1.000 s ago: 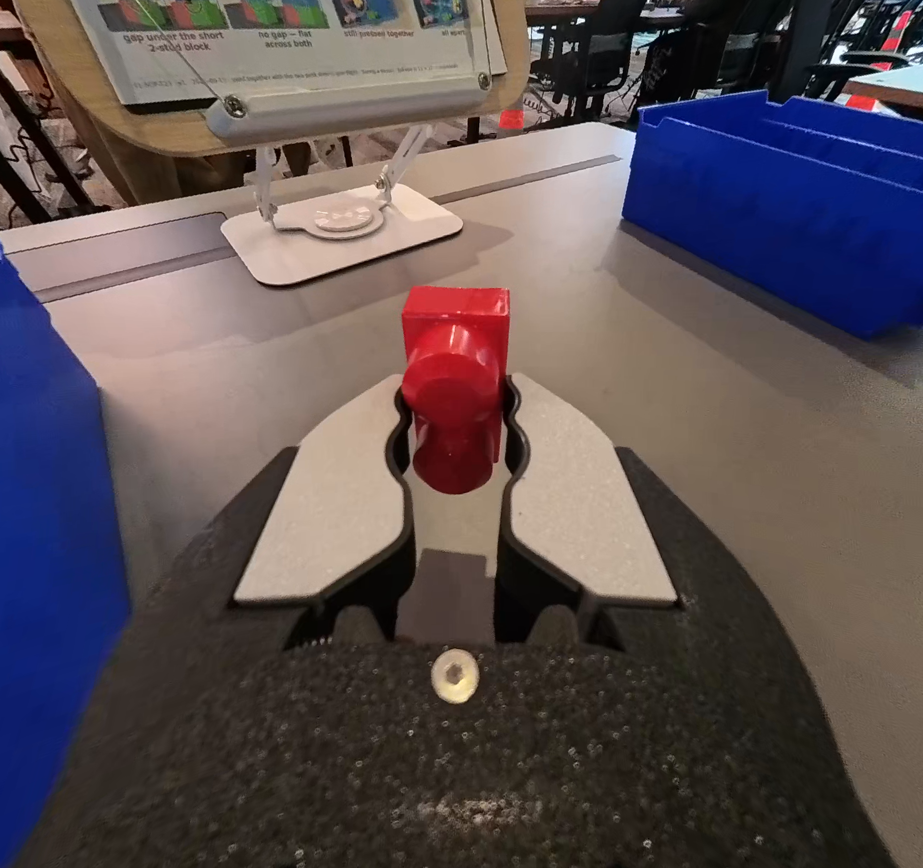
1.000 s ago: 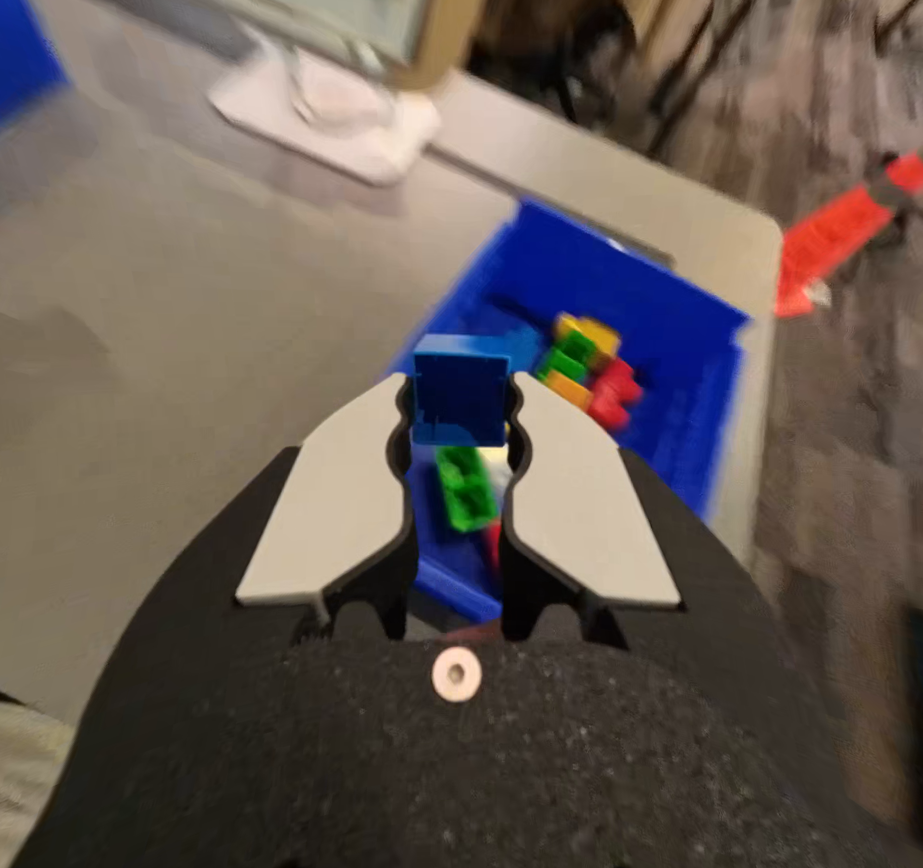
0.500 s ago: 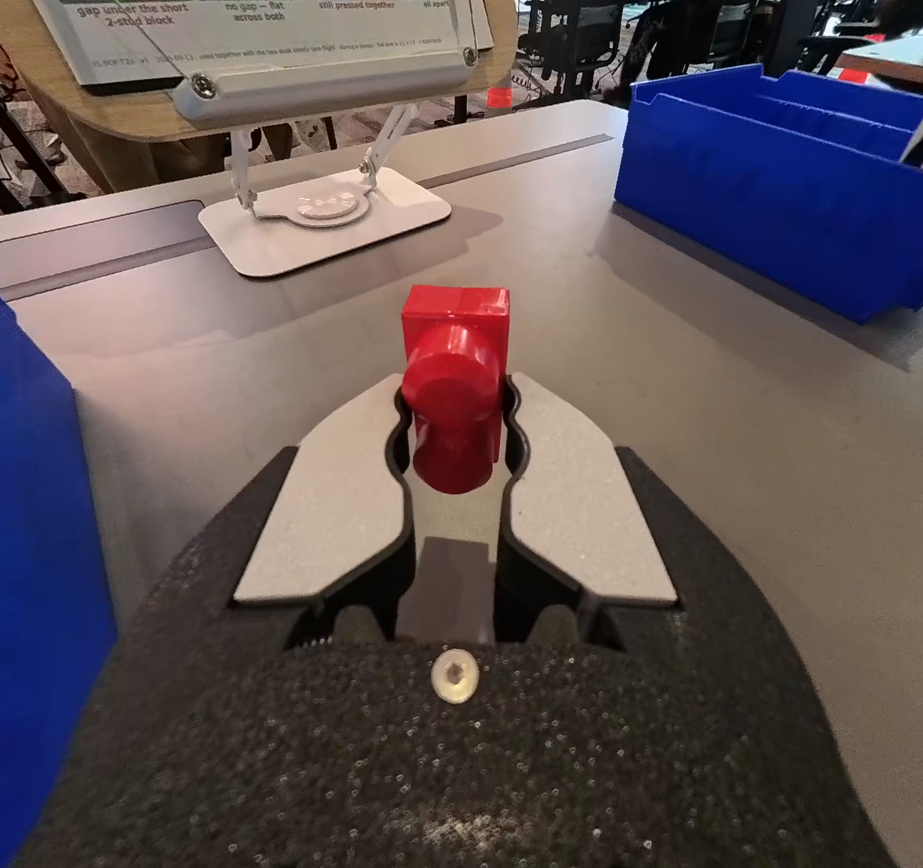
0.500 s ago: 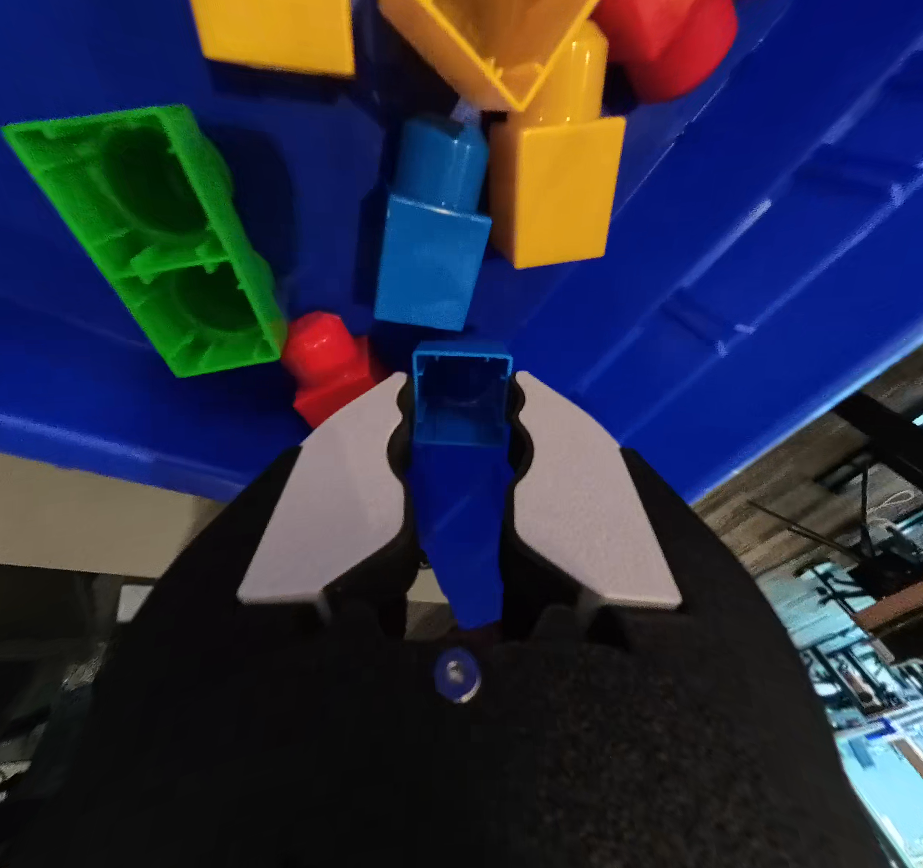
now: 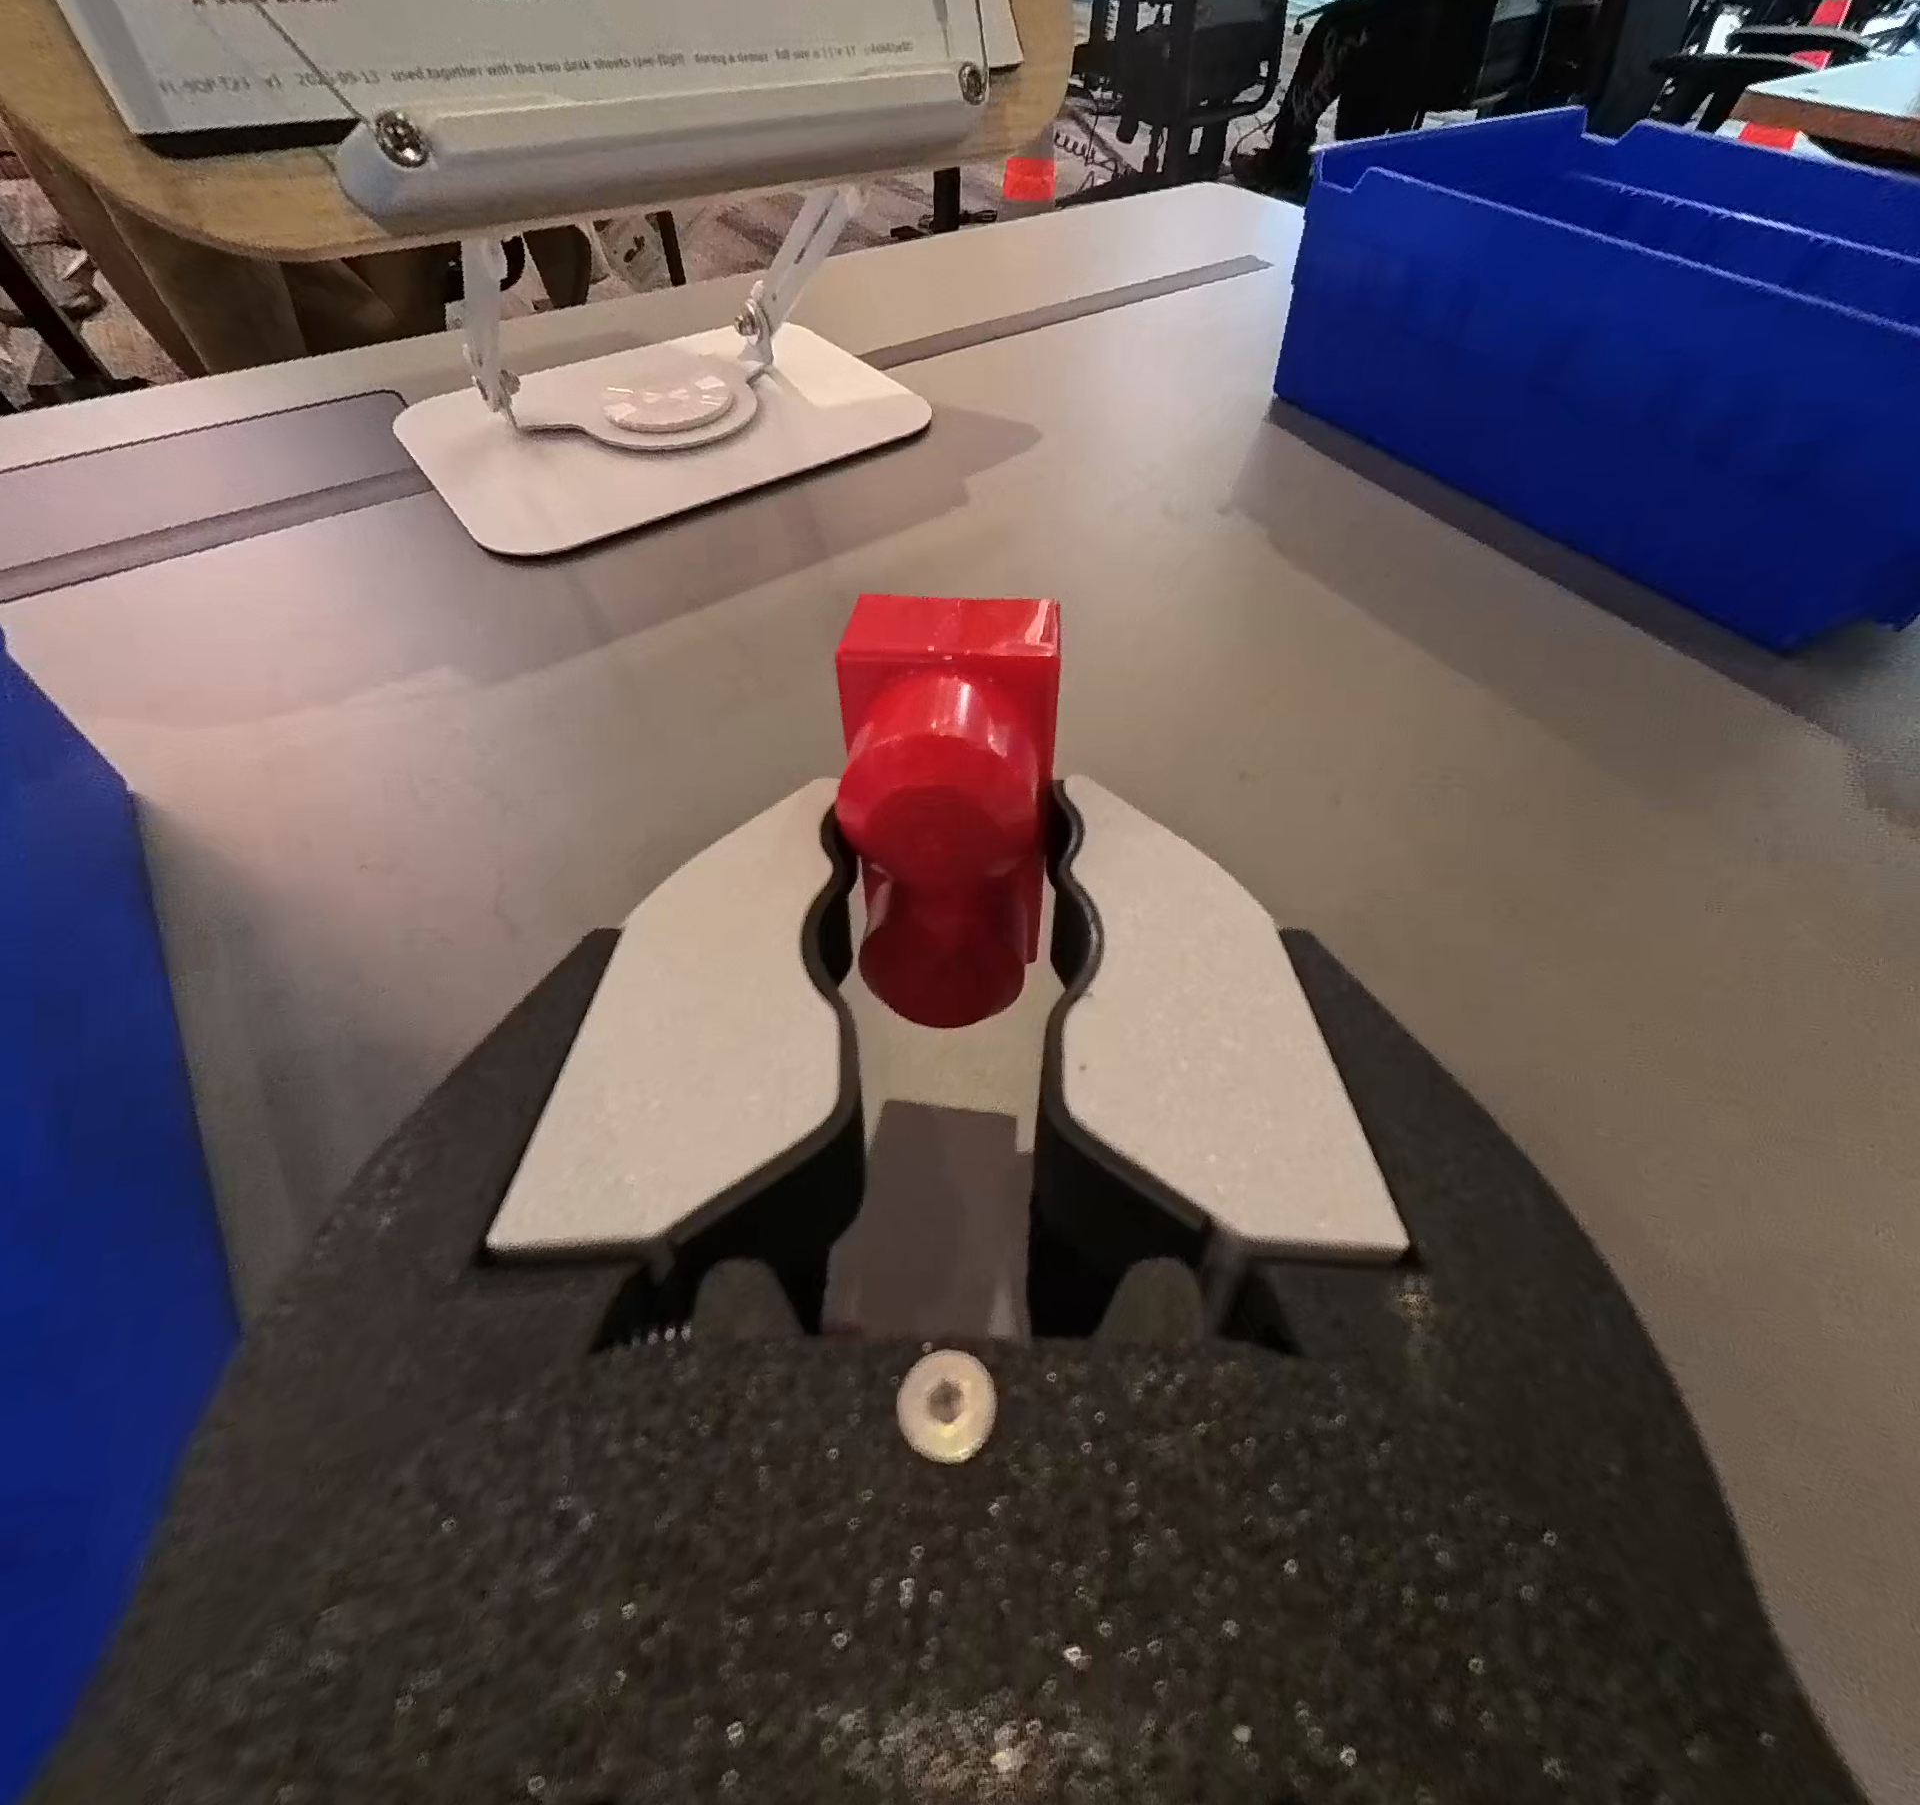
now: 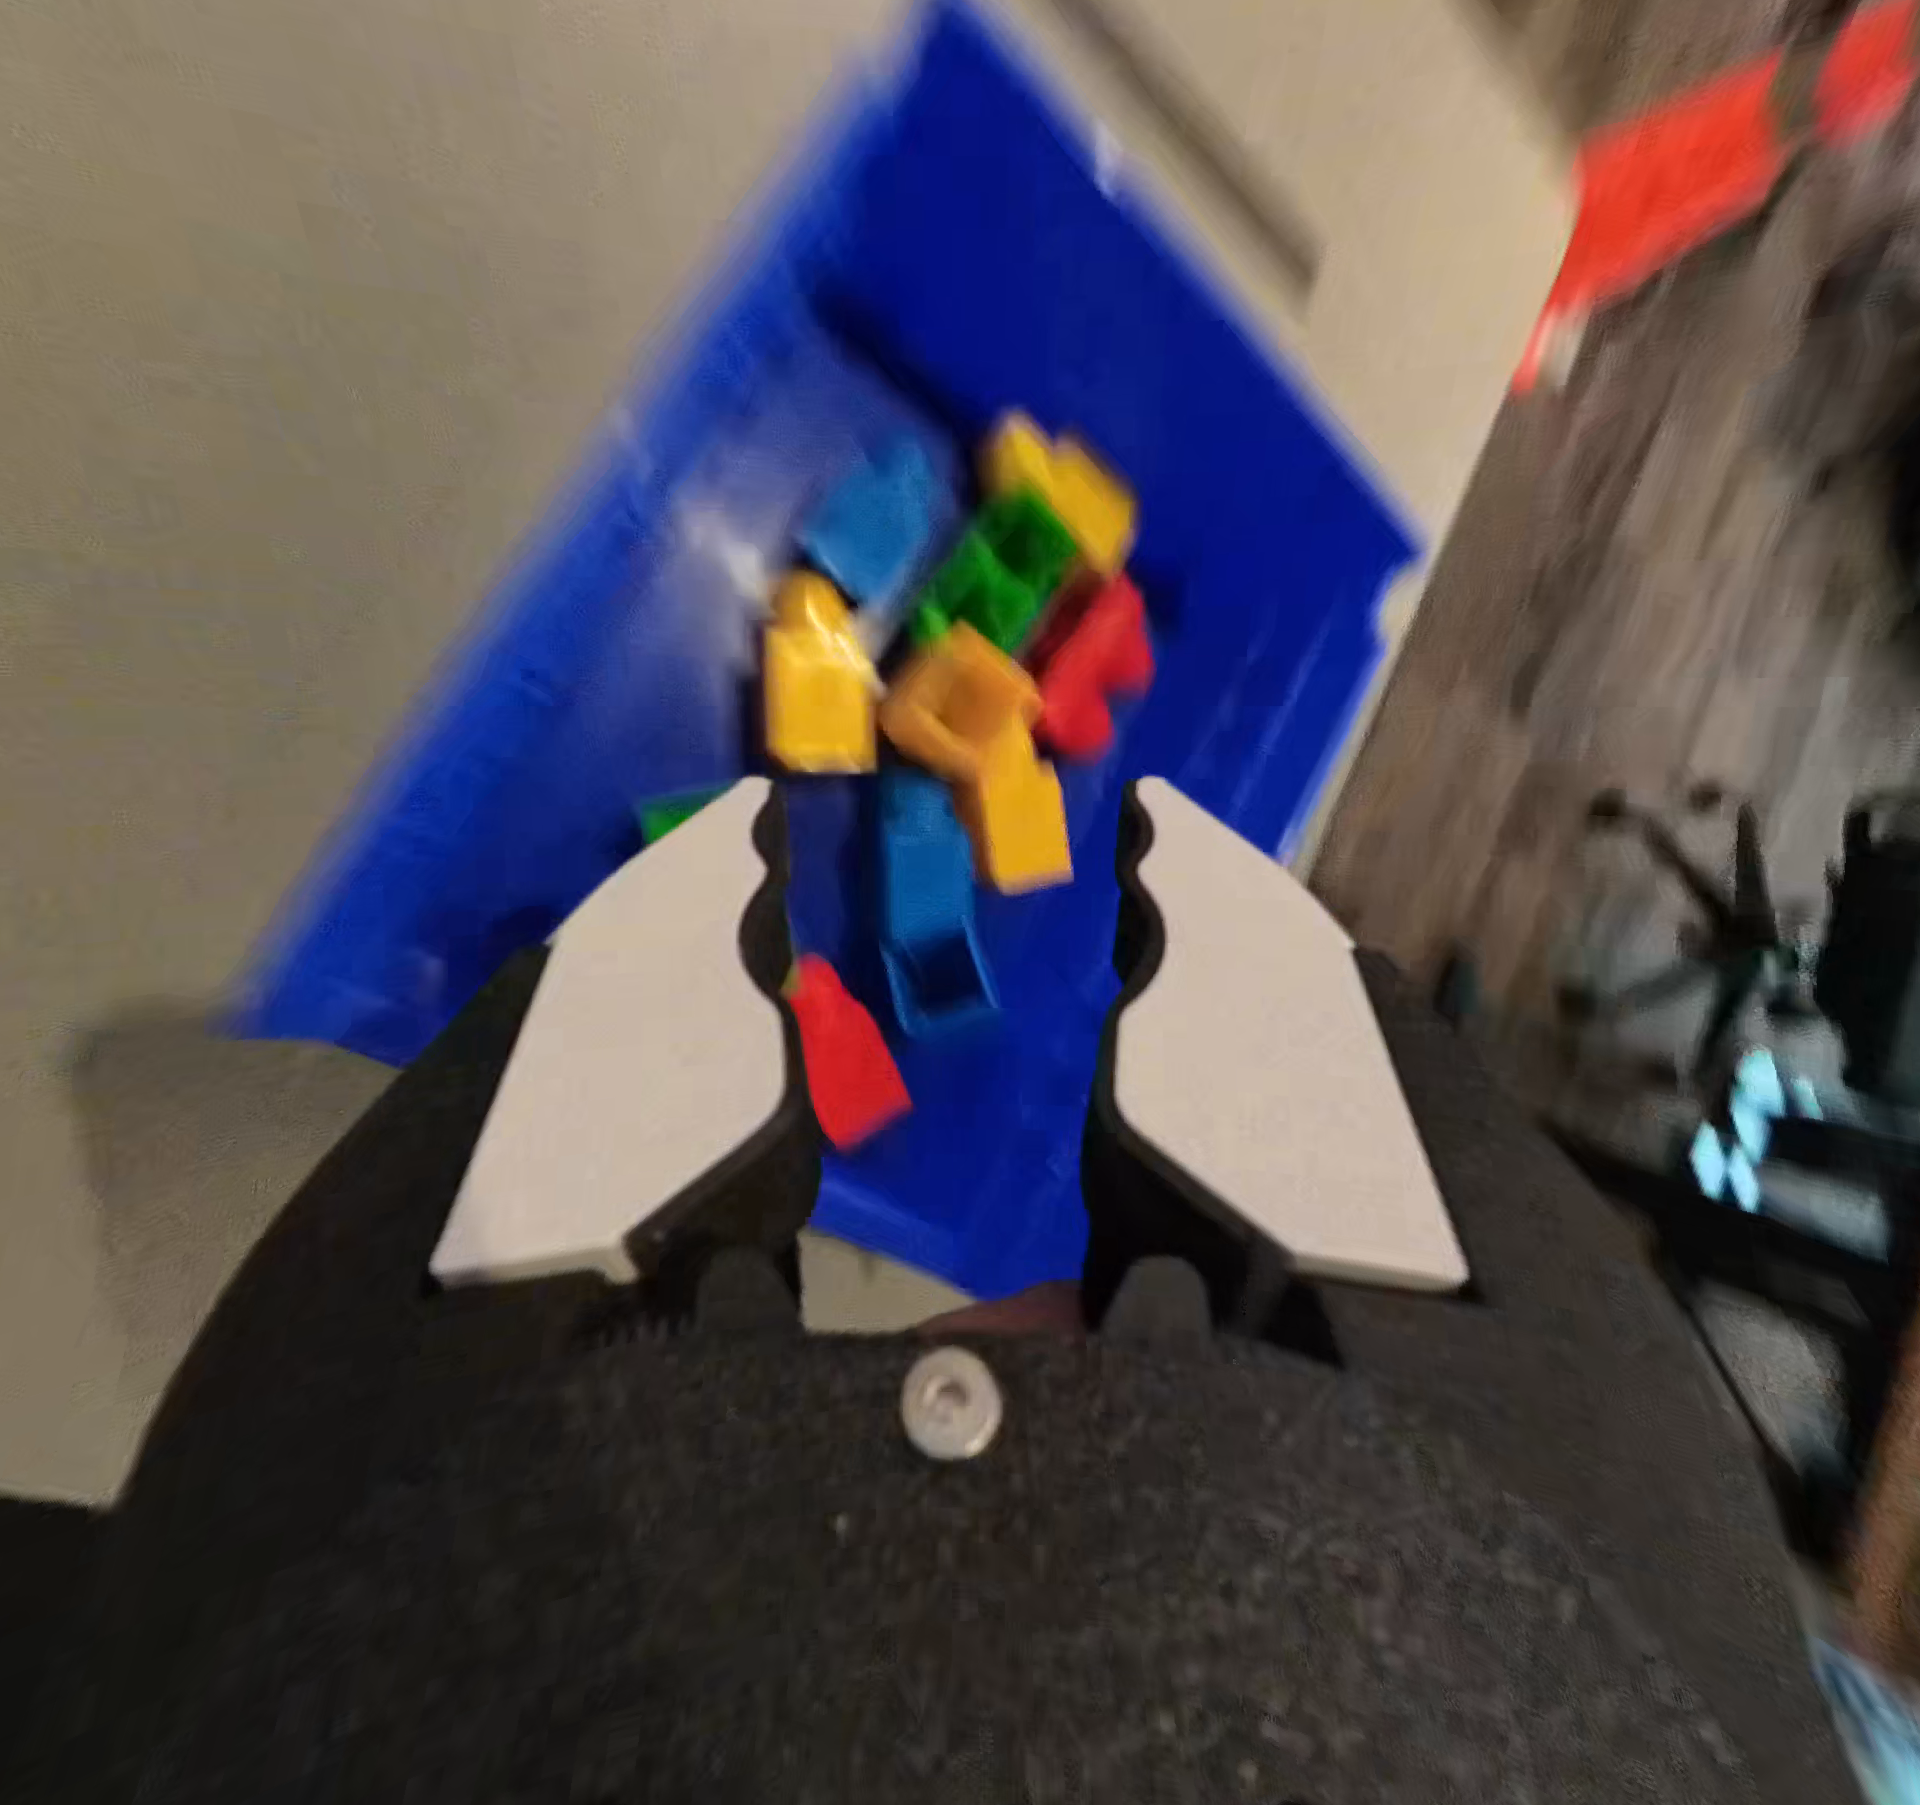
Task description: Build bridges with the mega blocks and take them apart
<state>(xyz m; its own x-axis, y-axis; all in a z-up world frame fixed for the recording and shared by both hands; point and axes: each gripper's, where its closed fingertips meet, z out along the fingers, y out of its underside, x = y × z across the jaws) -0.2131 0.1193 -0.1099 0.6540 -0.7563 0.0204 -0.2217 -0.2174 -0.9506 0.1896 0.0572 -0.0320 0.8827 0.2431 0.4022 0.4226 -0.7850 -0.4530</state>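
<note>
In the left wrist view my left gripper (image 5: pixel 948 799) is shut on a red mega block (image 5: pixel 951 716), studs toward the camera, held over the grey table (image 5: pixel 1351 820). In the blurred right wrist view my right gripper (image 6: pixel 948 810) is open and empty above a blue bin (image 6: pixel 1195 384). A blue block (image 6: pixel 925 914) lies in the bin between the fingers, open end toward me. Yellow (image 6: pixel 816 695), orange (image 6: pixel 977 727), green (image 6: pixel 997 571) and red (image 6: pixel 847 1054) blocks lie around it.
An instruction board on a white stand (image 5: pixel 665 436) is at the table's far side. The blue bin (image 5: pixel 1600 353) stands at the right in the left wrist view; a second blue bin's wall (image 5: pixel 73 1028) is close at the left. Chairs and tables lie beyond.
My right gripper has opened and let go of the blue block into the bin, then pulled back up from it. My left gripper still holds the red block and has shifted slightly.
</note>
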